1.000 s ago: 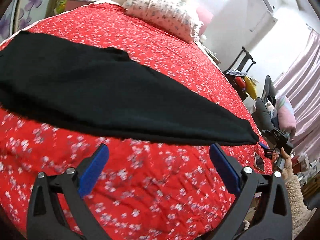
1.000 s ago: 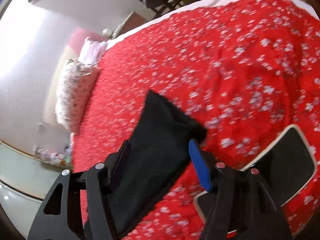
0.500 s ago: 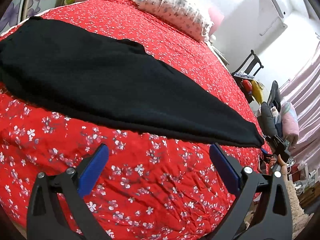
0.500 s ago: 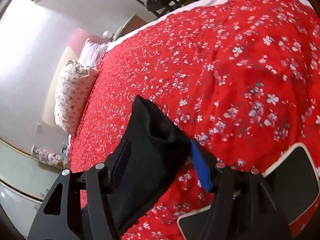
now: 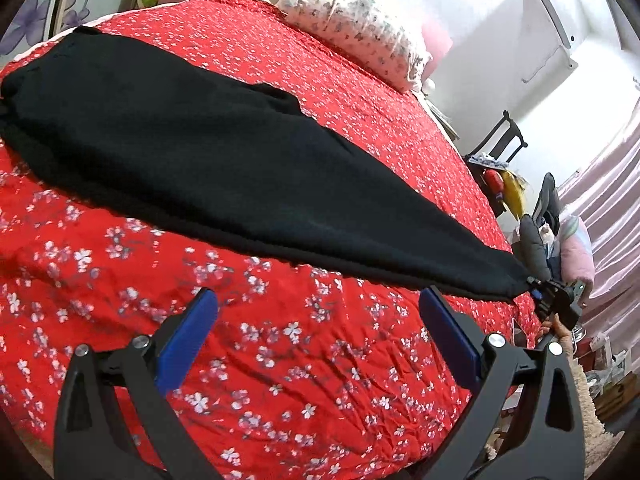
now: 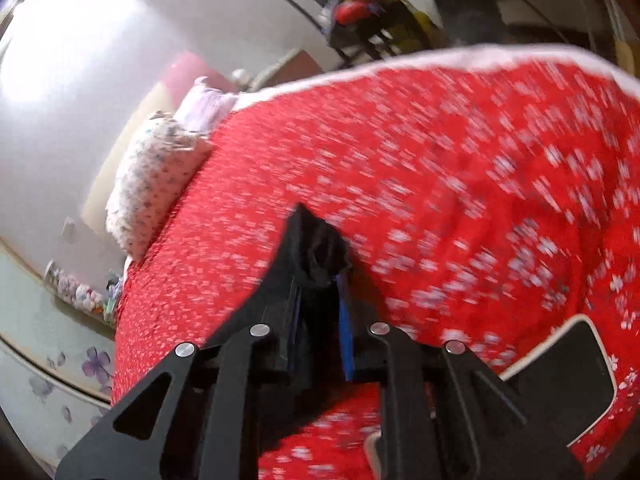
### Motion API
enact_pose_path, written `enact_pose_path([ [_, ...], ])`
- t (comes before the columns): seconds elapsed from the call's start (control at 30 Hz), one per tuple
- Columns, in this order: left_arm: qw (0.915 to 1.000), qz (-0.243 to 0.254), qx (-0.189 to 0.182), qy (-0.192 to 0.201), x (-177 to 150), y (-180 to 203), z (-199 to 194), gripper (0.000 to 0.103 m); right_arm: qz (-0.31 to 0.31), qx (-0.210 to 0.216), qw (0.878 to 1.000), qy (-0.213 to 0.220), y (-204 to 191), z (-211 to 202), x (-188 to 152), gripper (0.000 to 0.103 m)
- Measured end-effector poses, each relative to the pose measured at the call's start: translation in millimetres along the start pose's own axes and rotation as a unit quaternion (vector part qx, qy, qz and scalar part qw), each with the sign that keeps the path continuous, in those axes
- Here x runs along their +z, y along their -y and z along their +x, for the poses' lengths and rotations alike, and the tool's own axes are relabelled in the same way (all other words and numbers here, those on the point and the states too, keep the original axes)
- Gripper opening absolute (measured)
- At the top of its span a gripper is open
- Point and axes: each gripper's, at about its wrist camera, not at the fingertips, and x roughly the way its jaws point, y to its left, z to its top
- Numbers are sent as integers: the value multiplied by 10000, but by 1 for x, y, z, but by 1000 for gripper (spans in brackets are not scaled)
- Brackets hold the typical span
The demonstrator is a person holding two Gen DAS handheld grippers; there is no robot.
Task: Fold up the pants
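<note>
The long black knit pants [image 5: 224, 168] are spread across the red floral quilted bedspread [image 5: 304, 360], tapering toward 4 o'clock, where the cuff is pinched by the right gripper [image 6: 320, 276]. The left gripper [image 5: 316, 320] is held wide apart over bare quilt.

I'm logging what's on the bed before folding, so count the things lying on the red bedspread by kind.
Black pants: 1
Floral pillow: 1
Pink pillow: 1
Phone: 1
Total: 4
The right tongs are shut on the pants' cuff; the left tongs are open above the bedspread.
</note>
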Motion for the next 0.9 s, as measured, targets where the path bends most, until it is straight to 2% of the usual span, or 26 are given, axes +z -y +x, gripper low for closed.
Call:
enact_pose_path([
  [0.13, 9999, -58, 8, 106, -2, -6, -8, 101, -456, 390, 9982, 57, -51, -6, 1, 16],
  [0.3, 9996, -177, -44, 203, -6, -13, -18, 101, -1050, 1072, 9886, -109, -130, -7, -16, 16],
  [0.4, 9993, -194, -29, 306, -10, -17, -26, 101, -1454, 1458, 9776, -439, -182, 0, -44, 16],
  [0.53, 9987, -225, -16, 452, -15, -18, -37, 101, -1881, 1961, 9544, -1239, -250, 29, -110, 16],
  [0.57, 9985, -257, -21, 485, -17, -19, -40, 101, -1914, 1973, 9514, -1386, -258, 35, -122, 16],
  [0.7, 9977, -366, -25, 571, -24, -26, -52, 101, -2242, 2080, 9259, -2216, -295, 68, -202, 16],
  [0.77, 9974, -423, 12, 586, -27, -34, -57, 101, -2413, 1848, 9149, -2655, -301, 85, -242, 16],
  [0.83, 9970, -484, 48, 595, -30, -41, -61, 101, -2493, 1611, 9104, -2881, -298, 96, -267, 16],
  [0.9, 9965, -573, 86, 610, -31, -49, -63, 101, -2402, 1575, 9115, -2943, -299, 101, -272, 16],
])
